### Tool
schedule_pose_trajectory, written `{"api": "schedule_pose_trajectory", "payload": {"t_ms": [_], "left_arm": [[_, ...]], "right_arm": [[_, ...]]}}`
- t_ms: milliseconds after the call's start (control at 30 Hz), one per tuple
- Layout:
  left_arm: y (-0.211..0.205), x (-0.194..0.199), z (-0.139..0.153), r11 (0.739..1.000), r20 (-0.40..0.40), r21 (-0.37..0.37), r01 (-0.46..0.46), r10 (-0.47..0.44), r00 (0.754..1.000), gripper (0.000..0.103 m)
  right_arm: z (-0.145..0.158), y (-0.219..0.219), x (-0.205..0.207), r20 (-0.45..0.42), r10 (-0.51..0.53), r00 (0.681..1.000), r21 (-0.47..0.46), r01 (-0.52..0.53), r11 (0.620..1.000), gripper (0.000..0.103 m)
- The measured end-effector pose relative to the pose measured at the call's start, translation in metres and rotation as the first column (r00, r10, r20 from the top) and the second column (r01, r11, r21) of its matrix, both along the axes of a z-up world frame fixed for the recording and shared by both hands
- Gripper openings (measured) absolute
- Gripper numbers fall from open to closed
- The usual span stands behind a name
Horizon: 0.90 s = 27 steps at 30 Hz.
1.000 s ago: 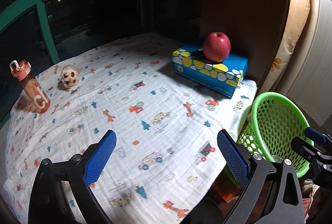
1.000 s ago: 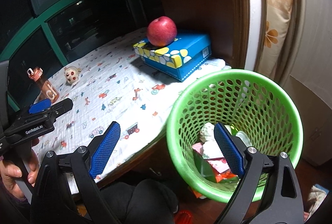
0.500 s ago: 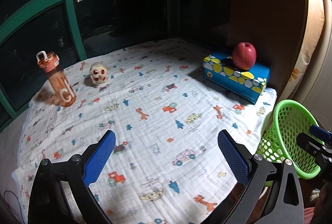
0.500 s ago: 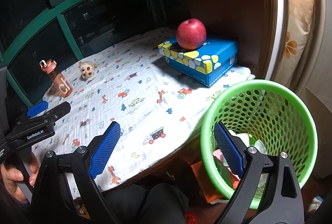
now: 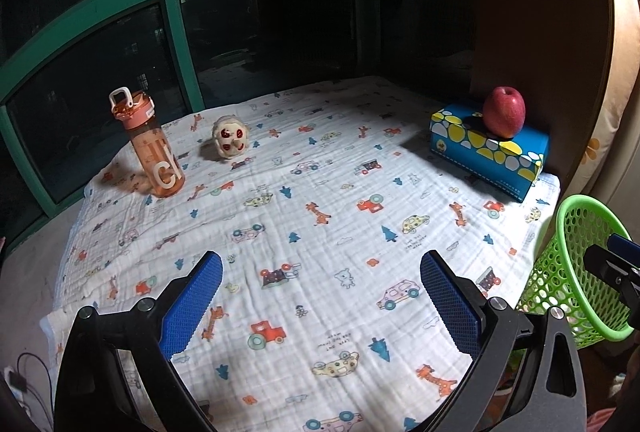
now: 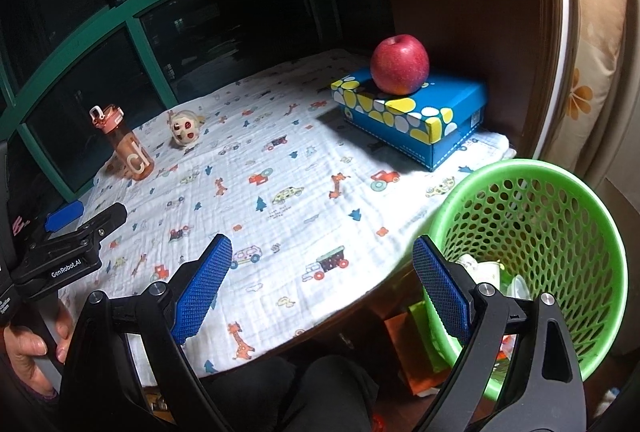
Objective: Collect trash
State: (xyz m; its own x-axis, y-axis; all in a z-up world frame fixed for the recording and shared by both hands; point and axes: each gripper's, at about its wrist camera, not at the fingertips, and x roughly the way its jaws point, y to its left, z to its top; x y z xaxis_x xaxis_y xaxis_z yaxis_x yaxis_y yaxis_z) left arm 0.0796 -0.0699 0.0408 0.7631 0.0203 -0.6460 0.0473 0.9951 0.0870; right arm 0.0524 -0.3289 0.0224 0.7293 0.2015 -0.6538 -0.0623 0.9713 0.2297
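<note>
A green mesh waste basket (image 6: pixel 560 224) stands beside the table's right edge, with crumpled paper and wrappers (image 6: pixel 486 272) inside. In the left wrist view the basket (image 5: pixel 576 272) shows at the far right. My right gripper (image 6: pixel 322 284) hangs open over the table's front edge, its right finger in front of the basket's rim, nothing between the blue pads. My left gripper (image 5: pixel 320 300) is open and empty above the patterned cloth (image 5: pixel 320 216). In the right wrist view the left gripper (image 6: pixel 76 232) shows at the left, held by a hand (image 6: pixel 28 352).
A red apple (image 6: pixel 399 63) rests on a blue and yellow box (image 6: pixel 416 115) at the back right. An orange water bottle (image 5: pixel 148 147) and a small round toy (image 5: pixel 230 139) stand at the back left. Dark windows with green frames (image 5: pixel 180 43) lie behind. Legs in dark trousers (image 6: pixel 288 392) show below.
Both grippers have drawn back and swung left, so more of the table shows. The basket has slid towards the right edge of both views. Both stay open.
</note>
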Motion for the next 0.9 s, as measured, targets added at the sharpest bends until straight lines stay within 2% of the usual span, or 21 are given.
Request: {"api": "schedule_pose_trajectory", "payload": {"t_ms": [900], "left_arm": [[0.018, -0.008, 0.001, 0.999, -0.006, -0.022, -0.048, 0.048, 0.999, 0.096]], "right_arm": [[-0.008, 0.013, 0.007, -0.017, 0.031, 0.999, -0.001, -0.031, 1.0, 0.091]]}}
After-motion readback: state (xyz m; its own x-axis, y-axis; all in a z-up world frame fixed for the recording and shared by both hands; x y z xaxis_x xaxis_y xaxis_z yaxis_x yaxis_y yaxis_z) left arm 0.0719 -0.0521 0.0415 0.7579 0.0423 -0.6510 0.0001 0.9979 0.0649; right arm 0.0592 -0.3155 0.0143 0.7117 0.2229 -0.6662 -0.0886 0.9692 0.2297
